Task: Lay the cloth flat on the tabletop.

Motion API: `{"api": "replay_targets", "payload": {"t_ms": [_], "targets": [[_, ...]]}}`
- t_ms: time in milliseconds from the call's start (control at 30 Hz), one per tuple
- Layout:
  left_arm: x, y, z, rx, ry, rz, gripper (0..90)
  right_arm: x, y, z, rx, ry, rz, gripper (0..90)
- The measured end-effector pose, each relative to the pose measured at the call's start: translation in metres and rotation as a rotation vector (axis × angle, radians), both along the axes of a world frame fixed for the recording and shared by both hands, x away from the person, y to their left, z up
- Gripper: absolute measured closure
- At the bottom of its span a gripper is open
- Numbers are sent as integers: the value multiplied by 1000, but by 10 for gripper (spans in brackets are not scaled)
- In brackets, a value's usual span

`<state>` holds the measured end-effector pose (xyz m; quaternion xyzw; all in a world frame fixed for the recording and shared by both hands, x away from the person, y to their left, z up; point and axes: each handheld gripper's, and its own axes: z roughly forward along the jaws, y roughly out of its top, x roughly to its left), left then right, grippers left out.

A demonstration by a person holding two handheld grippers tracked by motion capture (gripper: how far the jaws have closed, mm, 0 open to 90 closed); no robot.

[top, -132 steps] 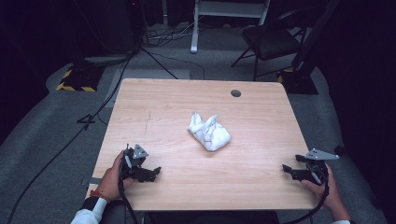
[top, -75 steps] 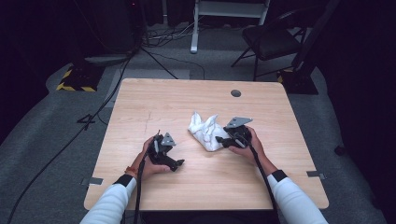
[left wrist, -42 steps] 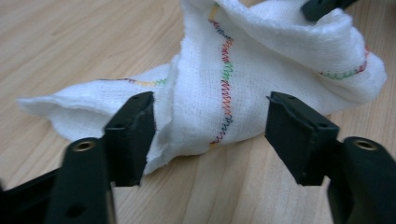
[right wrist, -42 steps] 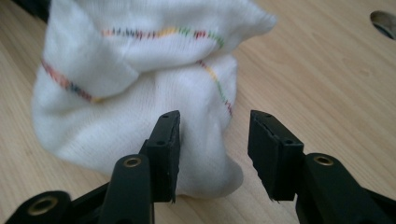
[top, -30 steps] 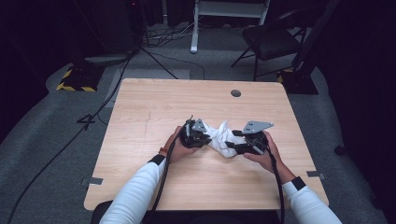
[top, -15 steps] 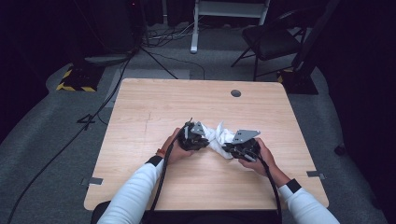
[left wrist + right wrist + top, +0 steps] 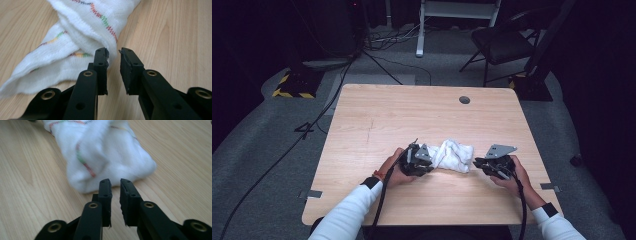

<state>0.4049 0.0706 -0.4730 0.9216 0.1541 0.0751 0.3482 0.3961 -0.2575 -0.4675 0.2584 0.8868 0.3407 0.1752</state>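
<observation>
White knitted cloth with coloured zigzag stitching point(image 7: 454, 155), bunched into a twisted roll, lies on the light wooden table point(image 7: 412, 115), toward the near middle. Long axis runs roughly left to right across the table, between the two hands.

Left gripper point(image 7: 421, 160) sits at the cloth's left end; in the left gripper view its fingers point(image 7: 101, 62) are slightly spread with a narrow gap, tips right at a fold of the cloth point(image 7: 82, 37), the left one against the fabric. Nothing looks pinched between them.

Right gripper point(image 7: 492, 164) sits just off the cloth's right end. In the right gripper view its fingers point(image 7: 105, 188) are also slightly apart, empty, with the rounded end of the cloth point(image 7: 107, 155) straight ahead, a thin strip of bare table between.

So the cloth lies dead ahead of both pairs of fingers, one at each end of the long axis. The left is nearer, practically in contact; the right likely needs a short push forward to reach fabric.
</observation>
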Motion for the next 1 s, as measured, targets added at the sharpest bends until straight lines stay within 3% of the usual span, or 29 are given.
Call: {"api": "replay_targets", "payload": {"t_ms": [100, 133, 267, 300, 400, 433, 500, 533, 600, 667, 700, 767, 800, 833, 867, 933, 1000], "targets": [[1, 11, 3, -19, -1, 39, 687, -2, -8, 0, 24, 4, -11, 705], [2, 22, 5, -45, 2, 63, 667, -3, -13, 3, 59, 2, -18, 648], [4, 35, 6, -60, -9, 113, 569, -4, -9, 11, 100, -15, 0, 567], [8, 39, 6, -48, -39, 156, 546, -4, -6, 13, 103, -24, 7, 547], [15, 39, 1, -33, -69, 198, 456, -3, 2, 18, 122, -32, 20, 499], [19, 38, 0, -16, -69, 205, 422, -2, 5, 20, 129, -34, 23, 482], [28, 38, 0, -44, -32, 233, 319, -1, 12, 24, 144, -40, 27, 450], [28, 38, 0, -44, -32, 233, 314, 0, 16, 25, 154, -40, 32, 447], [38, 38, 3, -94, -38, 237, 273, 3, 24, 27, 157, -42, 39, 436], [45, 35, 3, -97, -60, 230, 255, 6, 34, 27, 151, -33, 48, 435], [49, 34, 3, -101, -52, 217, 249, 8, 38, 26, 145, -27, 46, 436], [57, 30, 0, -104, -22, 202, 241, 12, 46, 24, 146, -15, 51, 474], [59, 28, -2, -94, -26, 190, 247, 14, 49, 23, 137, -12, 49, 537], [59, 28, -2, -94, -26, 190, 253, 14, 49, 23, 137, -12, 49, 537], [64, 25, -7, -68, -1, 178, 261, 14, 53, 20, 103, -7, 55, 636], [67, 24, -11, -64, 32, 148, 345, 13, 52, 18, 99, -4, 80, 735], [69, 24, -13, -38, 34, 133, 395, 11, 50, 18, 102, -8, 93, 811]]}}
